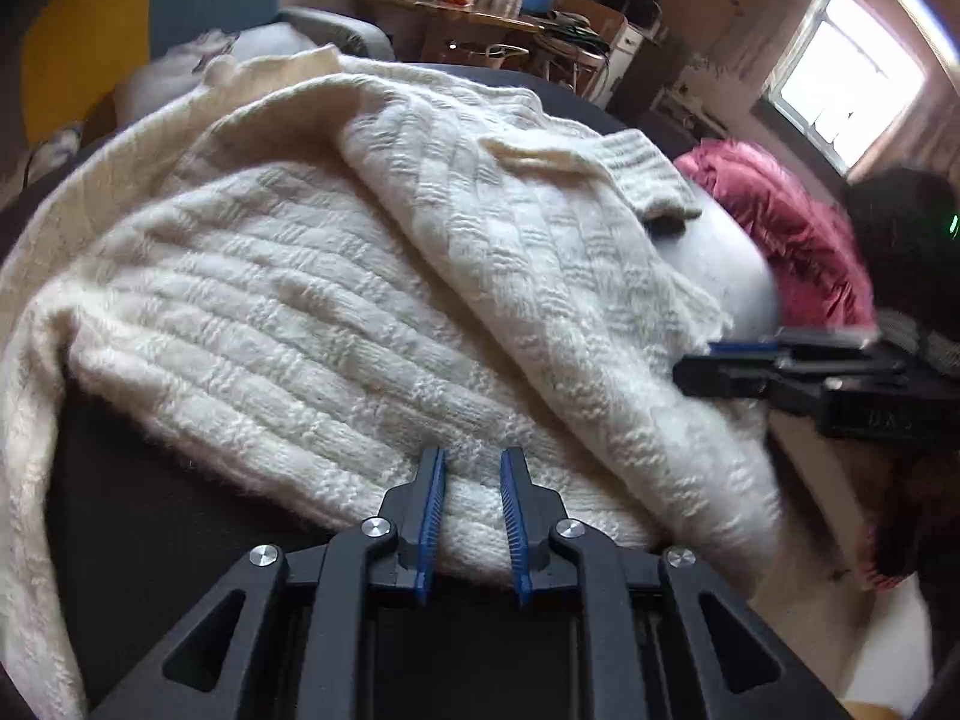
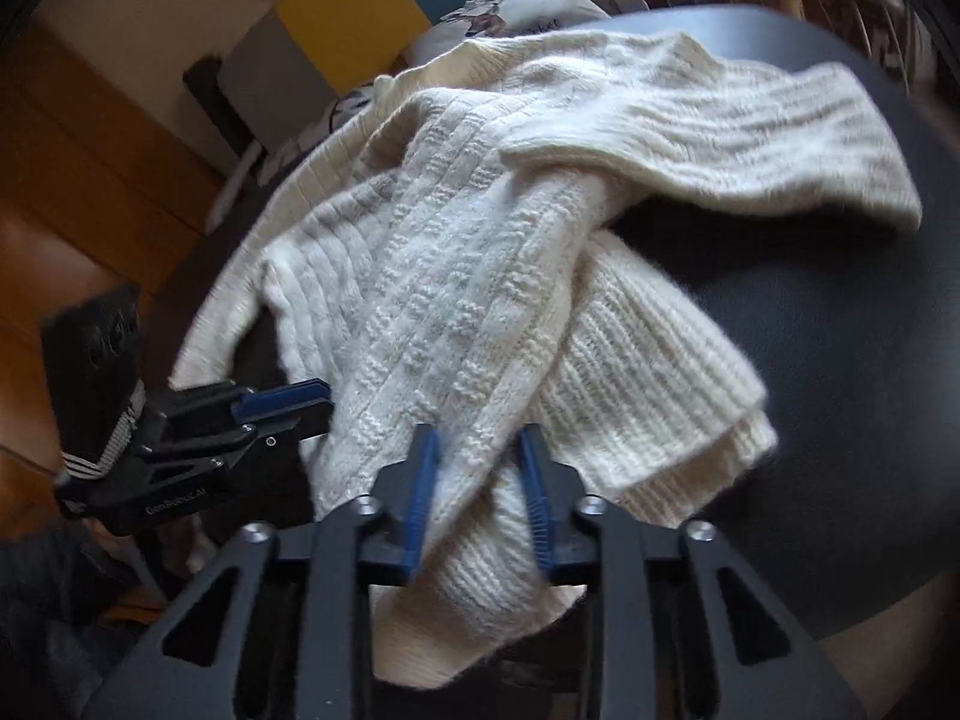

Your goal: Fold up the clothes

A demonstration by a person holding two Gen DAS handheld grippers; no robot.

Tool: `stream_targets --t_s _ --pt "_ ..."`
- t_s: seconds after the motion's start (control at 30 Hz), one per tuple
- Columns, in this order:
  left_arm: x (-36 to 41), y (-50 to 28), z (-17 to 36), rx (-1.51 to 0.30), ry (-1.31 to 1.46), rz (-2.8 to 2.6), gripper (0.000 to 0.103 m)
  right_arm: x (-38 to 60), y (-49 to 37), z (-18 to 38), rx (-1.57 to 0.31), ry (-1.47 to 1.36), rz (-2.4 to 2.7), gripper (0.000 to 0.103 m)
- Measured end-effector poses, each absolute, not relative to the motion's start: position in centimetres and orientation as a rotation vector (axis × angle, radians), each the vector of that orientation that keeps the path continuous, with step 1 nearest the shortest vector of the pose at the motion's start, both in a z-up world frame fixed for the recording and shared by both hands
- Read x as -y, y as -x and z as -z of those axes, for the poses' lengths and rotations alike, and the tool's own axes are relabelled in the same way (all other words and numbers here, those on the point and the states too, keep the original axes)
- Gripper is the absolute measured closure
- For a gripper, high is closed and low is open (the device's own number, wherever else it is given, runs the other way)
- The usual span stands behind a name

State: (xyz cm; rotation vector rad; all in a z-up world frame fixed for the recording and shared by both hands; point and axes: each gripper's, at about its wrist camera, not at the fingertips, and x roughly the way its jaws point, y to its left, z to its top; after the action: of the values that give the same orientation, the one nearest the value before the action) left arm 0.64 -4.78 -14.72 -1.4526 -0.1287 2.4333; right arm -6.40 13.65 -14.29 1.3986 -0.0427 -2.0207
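1. Gripping the near hem of the cream cable-knit sweater, the left gripper pinches knit between narrow jaws.
2. Right gripper likewise clamps a ribbed fold.
3. Sweater's length runs far across the dark round table.

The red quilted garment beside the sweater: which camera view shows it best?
The left wrist view: the red quilted garment lies at the right, beyond the cream sweater. The right wrist view does not show it at all.
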Motion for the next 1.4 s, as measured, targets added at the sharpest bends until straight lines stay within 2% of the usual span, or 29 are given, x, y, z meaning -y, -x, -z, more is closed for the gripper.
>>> stream_targets --t_s 0.1,0.17,0.27,0.4,0.43,0.53,0.73,0.83,0.93,1.03,1.13,1.23,1.27,1.3,1.4 --pt "3.8 -1.2 14.7 -0.051 1.424 -2.436 0.083 -13.2 6.3 13.3 -0.097 -1.363 2.110 0.096" --pt "4.2 -1.0 14.7 -0.061 1.436 -2.413 0.083 -13.8 6.9 11.9 -0.203 -1.323 2.205 0.096" --pt "5.1 -0.7 14.6 -0.058 1.461 -2.379 0.085 -14.1 7.7 10.2 -0.535 -1.252 2.371 0.097" --pt "6.3 -0.9 14.3 -0.106 1.480 -2.350 0.085 -16.5 11.9 11.5 -0.845 -1.311 2.496 0.097" --pt "6.9 -1.1 14.2 -0.118 1.486 -2.348 0.085 -17.4 13.0 12.0 -0.868 -1.344 2.517 0.097" --pt "9.1 -1.5 13.9 -0.148 1.519 -2.363 0.085 -20.9 15.0 12.3 -0.618 -1.450 2.541 0.096" --pt "13.6 -2.4 13.2 0.080 1.550 -2.382 0.085 -19.6 9.5 9.5 -0.315 -1.298 2.385 0.095" --pt "13.3 -3.9 11.9 0.139 1.461 -2.393 0.085 -16.6 7.6 10.1 -0.297 -1.258 2.258 0.095" --pt "11.4 -4.4 12.0 0.072 1.462 -2.374 0.085 -12.8 7.7 12.6 -0.297 -1.320 2.121 0.095" --pt "10.0 -4.5 13.9 -0.017 1.551 -2.325 0.085 -11.3 9.5 16.0 -0.431 -1.439 2.083 0.095" --pt "10.7 -4.1 14.0 -0.010 1.557 -2.325 0.085 -13.8 12.7 16.8 -0.604 -1.473 2.293 0.096" --pt "11.7 -4.3 13.1 0.034 1.531 -2.347 0.086 -16.5 14.8 16.6 -0.608 -1.546 2.401 0.095" --pt "12.1 -4.7 12.4 0.057 1.500 -2.361 0.085 -17.2 14.8 16.1 -0.633 -1.548 2.439 0.092" --pt "12.6 -5.2 11.8 0.083 1.470 -2.376 0.085 -17.6 14.5 15.4 -0.630 -1.533 2.464 0.092" --pt "16.6 -7.4 9.4 0.218 1.406 -2.477 0.085 -17.7 12.1 13.2 -0.459 -1.441 2.420 0.091"
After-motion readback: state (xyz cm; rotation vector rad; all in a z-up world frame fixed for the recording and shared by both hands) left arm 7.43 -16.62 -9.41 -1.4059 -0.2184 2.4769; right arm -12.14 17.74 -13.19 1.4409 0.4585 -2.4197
